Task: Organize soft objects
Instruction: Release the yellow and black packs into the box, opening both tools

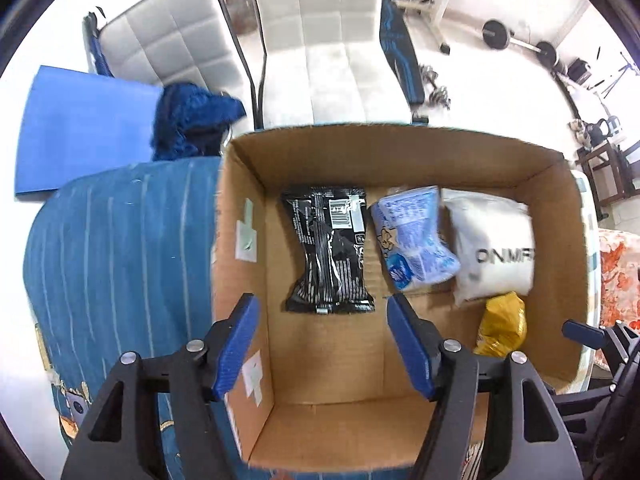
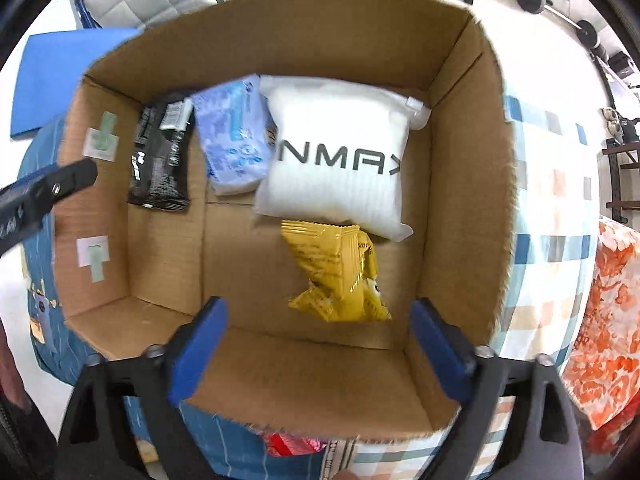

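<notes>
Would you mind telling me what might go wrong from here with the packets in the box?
1. The yellow packet lies crumpled, touching the white pouch; another drop could bury it.
2. The cardboard box rests on soft bedding, so a nudge from either tool might tip it.

White quilted chairs (image 1: 316, 40) standing on bright white floor (image 1: 472, 92); barbell (image 1: 516, 42) lying behind, blue mat (image 1: 76, 136) lying left, dark shelf (image 1: 612, 172) sitting right.

Cardboard box (image 1: 400, 148) centre frame holds 4 packets: black (image 1: 330, 250), blue (image 1: 412, 236), white (image 1: 494, 246), yellow (image 1: 502, 326). Left gripper (image 1: 320, 344) jaws apart, empty, bottom of frame.
</notes>
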A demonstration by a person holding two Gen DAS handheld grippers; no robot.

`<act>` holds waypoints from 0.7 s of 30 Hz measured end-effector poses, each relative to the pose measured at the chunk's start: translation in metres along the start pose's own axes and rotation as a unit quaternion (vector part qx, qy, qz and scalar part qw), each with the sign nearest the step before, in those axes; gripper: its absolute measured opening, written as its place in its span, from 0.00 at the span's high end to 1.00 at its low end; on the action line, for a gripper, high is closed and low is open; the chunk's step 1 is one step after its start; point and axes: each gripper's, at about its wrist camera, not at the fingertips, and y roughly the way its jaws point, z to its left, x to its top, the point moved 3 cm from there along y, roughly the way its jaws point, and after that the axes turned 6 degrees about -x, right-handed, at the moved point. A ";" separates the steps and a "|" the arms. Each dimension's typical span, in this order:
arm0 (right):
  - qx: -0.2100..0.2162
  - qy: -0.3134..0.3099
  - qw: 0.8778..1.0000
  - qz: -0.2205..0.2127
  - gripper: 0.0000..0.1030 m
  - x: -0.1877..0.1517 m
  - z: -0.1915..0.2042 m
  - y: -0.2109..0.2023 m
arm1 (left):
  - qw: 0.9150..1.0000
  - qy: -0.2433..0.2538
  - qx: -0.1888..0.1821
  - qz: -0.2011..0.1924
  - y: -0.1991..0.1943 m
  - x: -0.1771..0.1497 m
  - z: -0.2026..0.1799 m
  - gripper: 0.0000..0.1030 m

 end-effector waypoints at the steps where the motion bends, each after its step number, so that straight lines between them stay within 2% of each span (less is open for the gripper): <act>1: 0.000 0.000 1.000 -0.009 0.05 -0.003 0.000 -0.006 | 1.000 0.001 0.000 -0.009 -0.007 -0.001 0.000 0.29; 2: 0.001 0.000 1.000 -0.015 0.05 -0.005 0.001 -0.011 | 1.000 0.000 0.001 -0.020 -0.016 -0.007 -0.002 0.15; 3: 0.000 0.001 1.000 -0.023 0.05 -0.009 0.003 -0.016 | 1.000 -0.001 0.001 -0.027 -0.024 -0.011 -0.004 0.09; 4: 0.000 0.001 0.999 -0.032 0.01 -0.013 0.005 -0.022 | 0.999 -0.001 0.000 -0.032 -0.029 -0.013 -0.002 0.07; 7: -0.003 0.002 0.998 -0.057 0.00 -0.026 0.006 -0.039 | 0.999 -0.007 -0.005 -0.052 -0.039 -0.018 0.007 0.07; 16: -0.011 0.007 0.992 -0.126 0.00 -0.073 0.005 -0.090 | 0.995 -0.029 -0.021 -0.098 -0.093 -0.065 -0.004 0.07; 21: 0.006 0.010 0.989 -0.146 0.00 -0.100 -0.002 -0.112 | 0.992 -0.034 -0.022 -0.119 -0.112 -0.091 -0.017 0.07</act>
